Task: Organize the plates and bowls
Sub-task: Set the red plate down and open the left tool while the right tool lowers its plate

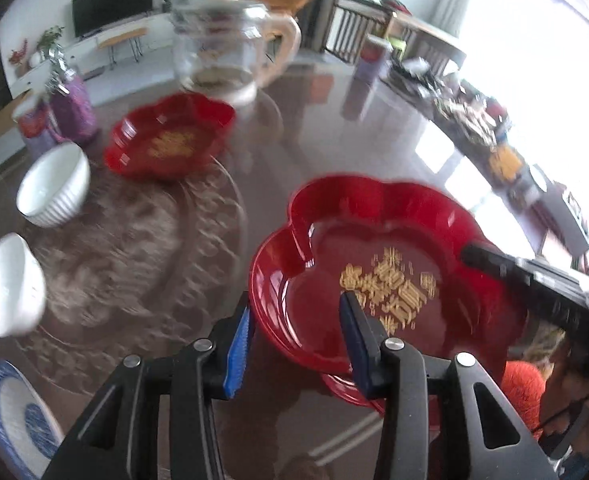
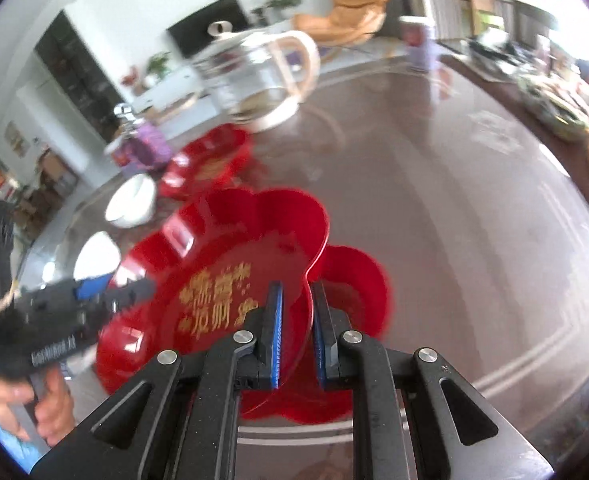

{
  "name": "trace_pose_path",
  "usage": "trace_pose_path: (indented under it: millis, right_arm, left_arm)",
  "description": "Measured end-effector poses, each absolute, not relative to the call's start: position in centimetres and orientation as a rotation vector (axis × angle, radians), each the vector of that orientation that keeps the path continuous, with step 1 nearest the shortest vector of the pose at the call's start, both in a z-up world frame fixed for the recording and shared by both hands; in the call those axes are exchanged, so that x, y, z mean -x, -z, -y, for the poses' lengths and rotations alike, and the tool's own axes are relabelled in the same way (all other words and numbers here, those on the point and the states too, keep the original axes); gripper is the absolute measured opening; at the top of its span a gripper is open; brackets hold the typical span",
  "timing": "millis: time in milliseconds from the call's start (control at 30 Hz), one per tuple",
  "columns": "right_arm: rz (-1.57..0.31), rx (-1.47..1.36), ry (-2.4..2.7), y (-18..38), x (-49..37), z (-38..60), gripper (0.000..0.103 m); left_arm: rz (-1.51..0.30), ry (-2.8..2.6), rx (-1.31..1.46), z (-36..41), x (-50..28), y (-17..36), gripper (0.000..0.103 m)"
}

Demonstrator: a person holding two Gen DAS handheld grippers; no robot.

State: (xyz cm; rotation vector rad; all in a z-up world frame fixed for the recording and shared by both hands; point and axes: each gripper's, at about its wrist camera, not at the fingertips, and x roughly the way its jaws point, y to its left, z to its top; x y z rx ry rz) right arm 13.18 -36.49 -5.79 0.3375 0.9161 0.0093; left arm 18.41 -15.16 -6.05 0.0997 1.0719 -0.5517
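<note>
While both of our grippers meet on the same red flower-shaped plate (image 1: 374, 264), it hangs tilted above the glossy brown table (image 2: 474, 208), its reflection showing red on the tabletop beneath. Our right gripper (image 2: 297, 320) has its blue-padded jaws pressed nearly together on the scalloped rim, with the thin red wall caught between them. Our left gripper (image 1: 296, 328) stands partly spread: its right finger sits inside the plate near the gold characters printed on the base, and its left finger sits just outside the rim, so the wall runs between them. Whether those pads actually press on the plate we cannot tell from the left wrist view.

From the left wrist view, the right gripper's dark finger reaches over the plate's far right edge; from the right wrist view, the left gripper appears at the plate's left side, with a hand (image 2: 50, 404) below it.

Farther back on the table rests a second red flower-shaped plate (image 1: 166, 136), also marked in gold. Beside it to the left stand two white bowls (image 1: 52, 184), the ribbed one upright and the nearer one tipped on its side. A blue-and-white plate (image 1: 14, 416) lies at the lower left edge. Behind the second red plate stands a glass kettle (image 1: 230, 44) with a cream handle, and a purple bottle (image 1: 72, 104) stands to its left. Much of the scene is blurred.
</note>
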Motion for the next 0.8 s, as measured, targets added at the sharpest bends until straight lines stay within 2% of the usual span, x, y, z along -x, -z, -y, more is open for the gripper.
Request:
trace_pose_path:
  millis: [300, 333, 400, 433, 467, 533, 600, 800]
  right_arm:
    - [-0.867, -0.239, 0.015, 9.6, -12.3, 36.1, 0.017]
    - [-0.846, -0.229, 0.026, 9.7, -12.2, 35.9, 0.020]
    - [-0.809, -0.221, 0.053, 9.8, -11.9, 35.7, 0.038]
    - [-0.787, -0.229, 0.056, 9.6, -11.7, 35.7, 0.060]
    - [-0.753, -0.242, 0.058, 9.4, -11.2, 35.8, 0.067]
    - [-0.658, -0.271, 0.062, 8.7, -9.8, 36.1, 0.067]
    - [-0.592, -0.292, 0.073, 8.3, -8.4, 36.3, 0.067]
    - [-0.544, -0.308, 0.127, 8.5, -6.6, 36.5, 0.068]
  left_arm:
    - [-1.043, 0.483, -0.152, 16.5, -18.2, 8.4, 0.041]
    - [-1.055, 0.483, -0.157, 16.7, -18.3, 8.6, 0.041]
    - [-1.050, 0.504, -0.196, 16.9, -17.9, 8.5, 0.043]
    - [-1.019, 0.493, -0.211, 16.8, -17.6, 8.0, 0.046]
    - [-0.984, 0.460, -0.215, 16.2, -17.4, 7.3, 0.052]
    - [-0.950, 0.434, -0.169, 14.8, -17.3, 6.3, 0.087]
    - [-0.893, 0.413, -0.121, 13.1, -16.7, 5.1, 0.091]
    - [-0.854, 0.326, -0.149, 10.6, -15.3, 5.8, 0.091]
